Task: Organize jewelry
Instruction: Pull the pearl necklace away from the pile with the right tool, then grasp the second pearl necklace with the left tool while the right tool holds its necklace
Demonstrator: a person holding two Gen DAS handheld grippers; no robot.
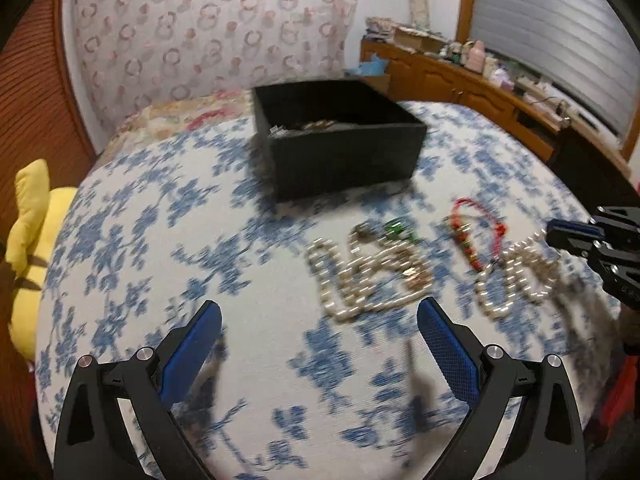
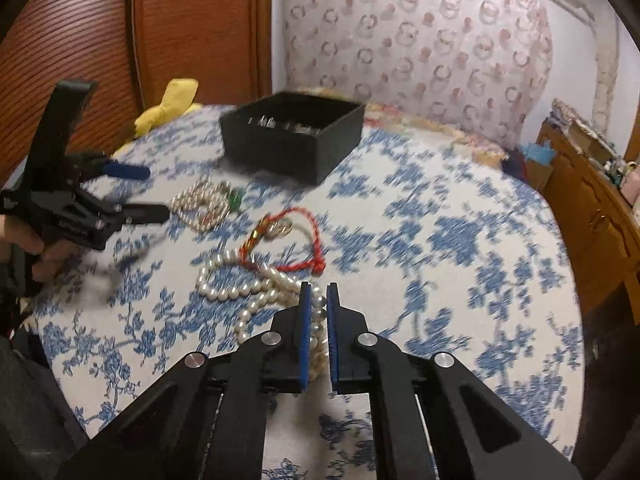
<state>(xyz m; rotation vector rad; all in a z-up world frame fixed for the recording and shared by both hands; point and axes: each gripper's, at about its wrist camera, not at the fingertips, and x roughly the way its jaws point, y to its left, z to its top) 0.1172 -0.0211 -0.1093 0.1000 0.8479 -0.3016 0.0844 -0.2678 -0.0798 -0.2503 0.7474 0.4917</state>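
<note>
- No readable text, label, brand or number shows in either wrist view; motion blur smears the bedspread, the jewelry and the distant dresser clutter.

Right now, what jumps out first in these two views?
The right gripper is closed on a strand of white pearl beads lying on the blue-and-white floral bedspread. A red cord bracelet lies just beyond the pearls, and a second heap of pearl beads sits ahead of the open, empty left gripper. Farther back stands an open black square box with jewelry already in it.
</note>
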